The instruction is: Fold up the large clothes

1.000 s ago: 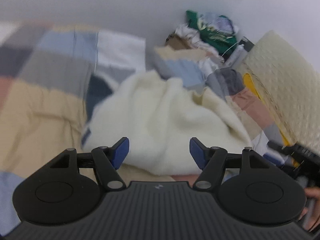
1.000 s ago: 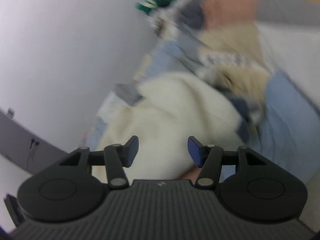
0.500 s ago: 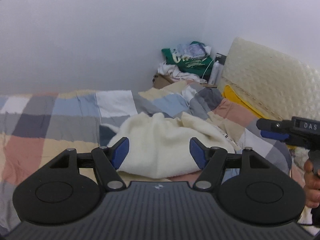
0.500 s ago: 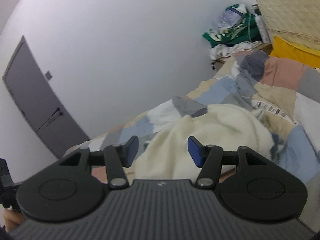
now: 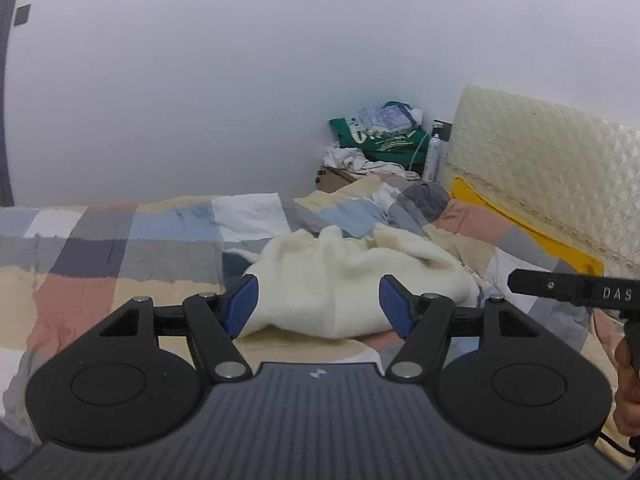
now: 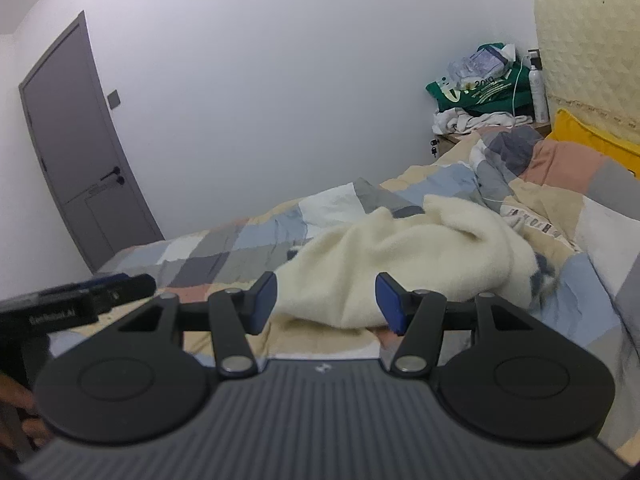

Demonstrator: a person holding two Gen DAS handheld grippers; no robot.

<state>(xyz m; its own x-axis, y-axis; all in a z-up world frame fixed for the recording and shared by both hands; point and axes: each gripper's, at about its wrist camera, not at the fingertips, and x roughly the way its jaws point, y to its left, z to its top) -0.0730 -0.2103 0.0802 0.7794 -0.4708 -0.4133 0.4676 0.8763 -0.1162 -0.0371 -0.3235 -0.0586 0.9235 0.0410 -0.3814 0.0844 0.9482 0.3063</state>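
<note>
A cream fleece garment (image 5: 344, 280) lies crumpled in a heap on the checked bedcover (image 5: 120, 248); the right wrist view shows the same garment (image 6: 408, 256). My left gripper (image 5: 319, 306) hangs in the air short of the heap, its blue pads apart with nothing between them. My right gripper (image 6: 326, 300) is likewise held back from the heap, jaws apart and empty. Each view catches the other gripper at its edge: the right gripper (image 5: 576, 290) at the right side, the left gripper (image 6: 80, 296) at the left side.
A pile of clothes and a green bag (image 5: 380, 144) sits on a small stand in the corner beside a quilted headboard (image 5: 540, 168) and a yellow pillow (image 5: 528, 224). A grey door (image 6: 76, 148) stands in the wall at left. White walls border the bed.
Both grippers have pulled back and risen from close over the garment, and their views have levelled out. The heap now looks smaller and further off. Jaws unchanged.
</note>
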